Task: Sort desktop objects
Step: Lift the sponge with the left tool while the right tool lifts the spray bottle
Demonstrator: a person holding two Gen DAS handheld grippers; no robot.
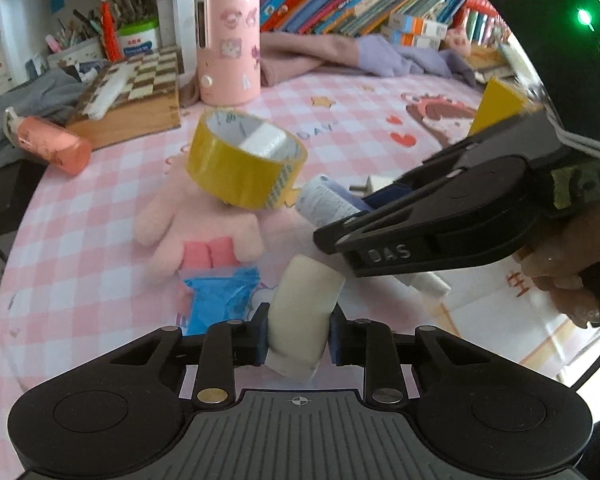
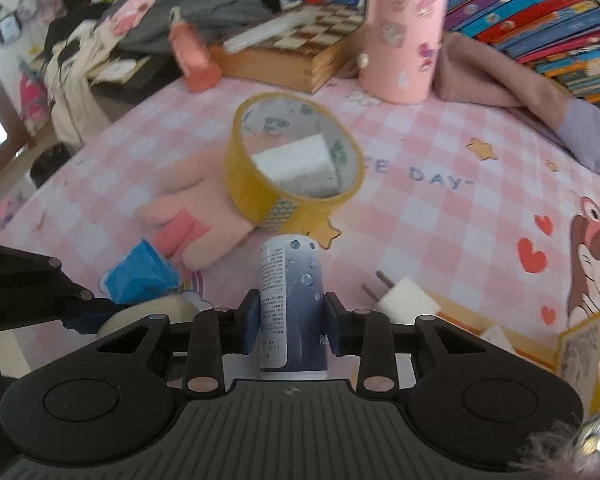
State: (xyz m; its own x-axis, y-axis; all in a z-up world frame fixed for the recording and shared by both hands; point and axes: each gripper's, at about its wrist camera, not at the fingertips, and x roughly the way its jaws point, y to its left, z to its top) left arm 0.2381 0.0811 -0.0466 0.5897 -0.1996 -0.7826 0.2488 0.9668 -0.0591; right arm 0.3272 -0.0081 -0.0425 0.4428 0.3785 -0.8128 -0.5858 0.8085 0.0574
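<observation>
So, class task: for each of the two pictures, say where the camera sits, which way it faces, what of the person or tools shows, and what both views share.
Left wrist: on the left tool, facing down over the pink checked cloth; its pads press a cream tube; the right tool and a hand show.
Right wrist: on the right tool, facing likewise; its pads press a blue tube; the left tool shows at left.
Shared: yellow tape roll, pink plush, pink holder.

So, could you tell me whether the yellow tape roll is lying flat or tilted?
Tilted: the yellow tape roll leans on the pink plush toy.
</observation>
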